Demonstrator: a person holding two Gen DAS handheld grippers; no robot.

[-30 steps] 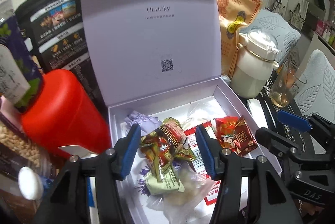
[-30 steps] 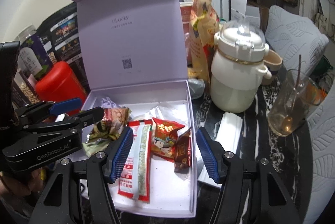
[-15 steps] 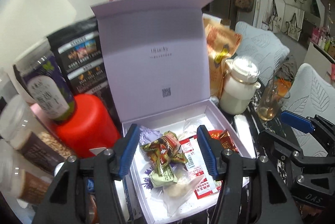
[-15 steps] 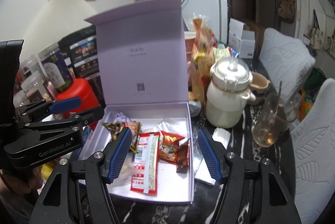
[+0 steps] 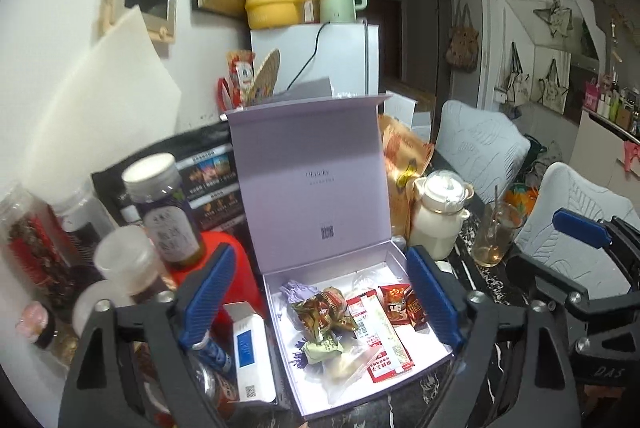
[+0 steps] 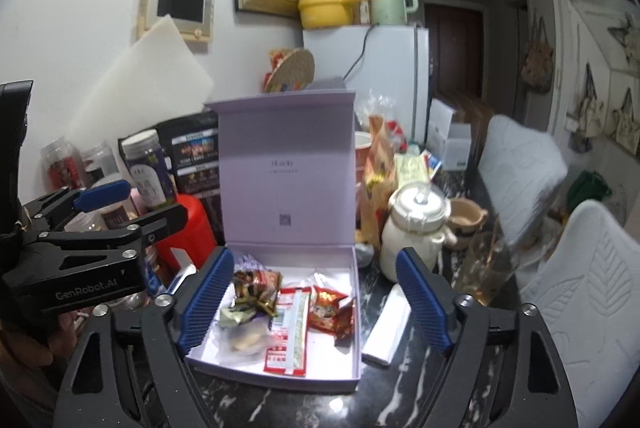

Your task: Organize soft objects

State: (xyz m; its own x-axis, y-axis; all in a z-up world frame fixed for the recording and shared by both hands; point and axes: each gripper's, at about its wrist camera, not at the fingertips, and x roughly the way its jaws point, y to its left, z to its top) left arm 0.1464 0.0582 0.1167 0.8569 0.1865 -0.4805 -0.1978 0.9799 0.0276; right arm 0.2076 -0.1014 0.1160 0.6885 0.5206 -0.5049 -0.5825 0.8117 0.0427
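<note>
Crinkly foil and plastic snack packets (image 5: 352, 324) lie heaped in a shallow lilac cardboard box (image 5: 416, 368), its stiff lid standing upright behind. A long red-and-white sachet (image 6: 290, 332) lies flat down the middle, glossy red wrappers (image 6: 330, 310) to its right, a brown-gold twist (image 6: 254, 286) to its left. The box sits on a dark marble-veined table (image 6: 400, 400) beside a smooth cream ceramic jar (image 6: 414, 236). The left gripper (image 5: 320, 302) hangs above the box, angled downward, its ribbed blue pads wide apart after just opening, gripping nothing. The right gripper (image 6: 316, 302) is posed alike, jaws just spread and empty.
</note>
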